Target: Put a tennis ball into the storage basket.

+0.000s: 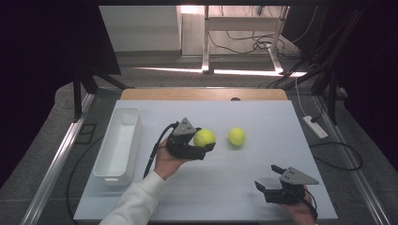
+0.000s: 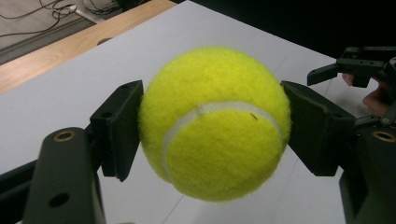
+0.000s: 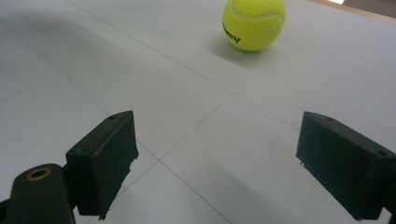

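My left gripper [image 1: 205, 139] is shut on a yellow tennis ball [image 1: 204, 138] and holds it just above the white table top, near the middle. In the left gripper view that ball [image 2: 215, 123] is squeezed between both black pads [image 2: 119, 126]. A second tennis ball [image 1: 236, 136] rests on the table a little to the right of the held one; in the right gripper view this ball [image 3: 253, 23] lies ahead, at the top. My right gripper [image 1: 271, 178] stands open low at the front right of the table, its jaws [image 3: 217, 163] wide apart with nothing between them.
A white rectangular bin [image 1: 118, 145] stands along the left side of the white board [image 1: 225, 187]. A strip of wooden table [image 1: 202, 94] shows at the far edge. Cables and a power strip [image 1: 315, 126] lie on the floor to the right.
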`<control>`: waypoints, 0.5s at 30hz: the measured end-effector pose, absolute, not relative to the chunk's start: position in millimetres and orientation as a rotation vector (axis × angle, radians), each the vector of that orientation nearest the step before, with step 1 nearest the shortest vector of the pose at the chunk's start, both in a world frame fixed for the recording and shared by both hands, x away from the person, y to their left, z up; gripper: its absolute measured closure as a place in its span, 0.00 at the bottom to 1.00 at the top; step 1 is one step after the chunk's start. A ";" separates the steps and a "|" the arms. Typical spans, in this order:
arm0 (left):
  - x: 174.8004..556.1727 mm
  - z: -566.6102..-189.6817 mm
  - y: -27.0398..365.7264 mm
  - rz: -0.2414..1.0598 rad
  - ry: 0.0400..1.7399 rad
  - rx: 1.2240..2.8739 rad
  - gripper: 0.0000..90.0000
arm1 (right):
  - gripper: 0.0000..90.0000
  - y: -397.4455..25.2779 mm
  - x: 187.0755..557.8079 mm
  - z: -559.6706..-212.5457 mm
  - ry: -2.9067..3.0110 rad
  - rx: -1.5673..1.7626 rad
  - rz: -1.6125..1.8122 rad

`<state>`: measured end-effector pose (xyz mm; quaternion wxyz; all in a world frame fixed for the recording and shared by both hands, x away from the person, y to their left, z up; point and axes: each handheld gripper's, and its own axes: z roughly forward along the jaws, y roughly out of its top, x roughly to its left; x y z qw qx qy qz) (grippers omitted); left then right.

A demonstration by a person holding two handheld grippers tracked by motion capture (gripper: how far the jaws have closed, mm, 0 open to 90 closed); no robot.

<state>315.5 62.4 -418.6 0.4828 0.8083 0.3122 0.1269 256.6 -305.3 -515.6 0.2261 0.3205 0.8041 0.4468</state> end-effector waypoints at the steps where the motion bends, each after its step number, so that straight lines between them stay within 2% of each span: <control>1: 315.5 -418.6 62.4 0.309 0.761 1.970 0.30 | 0.13 -305.3 256.6 -515.6 2.217 0.883 1.232; 15: 313.7 -411.4 68.4 0.336 0.758 1.963 0.30 | 0.13 -305.2 256.5 -515.5 2.214 0.887 1.231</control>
